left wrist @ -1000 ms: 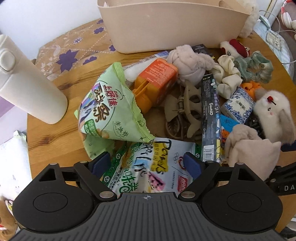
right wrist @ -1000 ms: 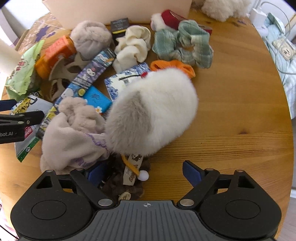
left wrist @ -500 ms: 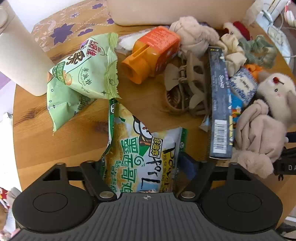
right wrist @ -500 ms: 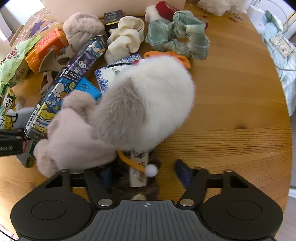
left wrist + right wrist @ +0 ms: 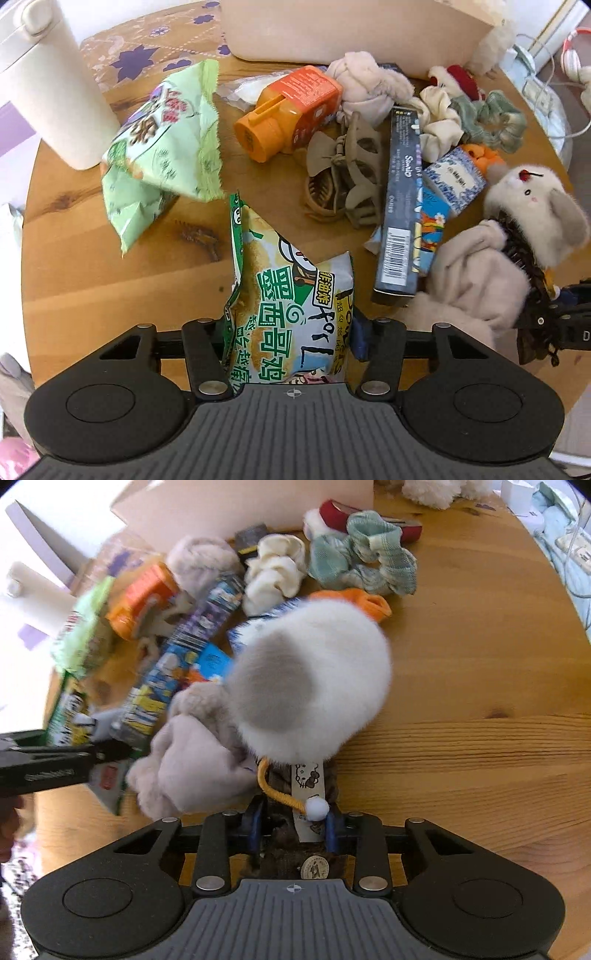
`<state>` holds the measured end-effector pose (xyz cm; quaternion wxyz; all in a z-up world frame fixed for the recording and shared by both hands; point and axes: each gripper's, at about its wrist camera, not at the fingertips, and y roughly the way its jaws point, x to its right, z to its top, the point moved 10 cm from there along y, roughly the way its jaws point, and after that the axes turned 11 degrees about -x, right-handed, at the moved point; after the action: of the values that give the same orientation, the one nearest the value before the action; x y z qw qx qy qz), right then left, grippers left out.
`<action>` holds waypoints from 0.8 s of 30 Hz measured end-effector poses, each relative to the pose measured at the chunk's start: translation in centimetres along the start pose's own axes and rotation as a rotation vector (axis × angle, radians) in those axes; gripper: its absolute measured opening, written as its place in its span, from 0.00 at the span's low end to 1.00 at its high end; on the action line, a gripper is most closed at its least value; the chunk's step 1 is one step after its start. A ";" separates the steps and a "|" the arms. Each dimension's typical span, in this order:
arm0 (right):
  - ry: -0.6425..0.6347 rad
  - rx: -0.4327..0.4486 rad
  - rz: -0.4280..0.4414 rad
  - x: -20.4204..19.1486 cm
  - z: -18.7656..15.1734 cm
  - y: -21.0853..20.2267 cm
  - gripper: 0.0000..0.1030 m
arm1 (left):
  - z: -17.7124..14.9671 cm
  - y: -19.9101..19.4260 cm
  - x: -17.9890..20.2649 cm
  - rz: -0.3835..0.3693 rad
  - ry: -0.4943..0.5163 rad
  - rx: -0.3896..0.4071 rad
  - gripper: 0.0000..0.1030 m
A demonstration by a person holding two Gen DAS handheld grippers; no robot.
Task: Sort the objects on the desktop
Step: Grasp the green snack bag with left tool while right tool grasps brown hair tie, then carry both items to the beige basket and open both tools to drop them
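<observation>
My left gripper (image 5: 290,332) is shut on a green and white snack bag (image 5: 291,306) and holds it above the round wooden table (image 5: 110,277). My right gripper (image 5: 293,827) is shut on a dark brown furry hair clip (image 5: 295,849) that carries a white plush rabbit (image 5: 310,690), a paper tag and an orange cord. The rabbit also shows in the left wrist view (image 5: 535,206) at the right. A beige fluffy scrunchie (image 5: 188,757) lies against the rabbit's left side.
A beige storage bin (image 5: 351,29) stands at the back. A white thermos (image 5: 55,92) stands at far left. On the table lie a light green snack bag (image 5: 162,147), orange bottle (image 5: 291,110), beige claw clips (image 5: 343,173), dark long box (image 5: 400,206), scrunchies (image 5: 491,118).
My left gripper has lifted the snack bag higher off the table. My right gripper has closed on the brown hair clip and raised the plush rabbit with it.
</observation>
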<state>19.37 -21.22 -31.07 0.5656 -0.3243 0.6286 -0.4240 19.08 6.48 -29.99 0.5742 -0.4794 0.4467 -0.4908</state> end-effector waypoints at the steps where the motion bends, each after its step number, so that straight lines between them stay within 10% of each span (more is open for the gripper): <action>1: 0.003 0.003 0.022 0.8 1.6 -0.9 0.29 | -0.2 -0.3 -0.2 -0.002 -0.005 0.005 0.54; 24: 0.003 0.217 0.170 -1.7 2.8 -9.1 0.29 | 2.0 -8.0 -1.7 -0.006 0.001 0.156 0.54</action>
<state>21.77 -24.09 -22.14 0.6302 -0.2060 0.6053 -0.4405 19.71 7.90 -21.70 0.6079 -0.4343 0.4061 -0.5262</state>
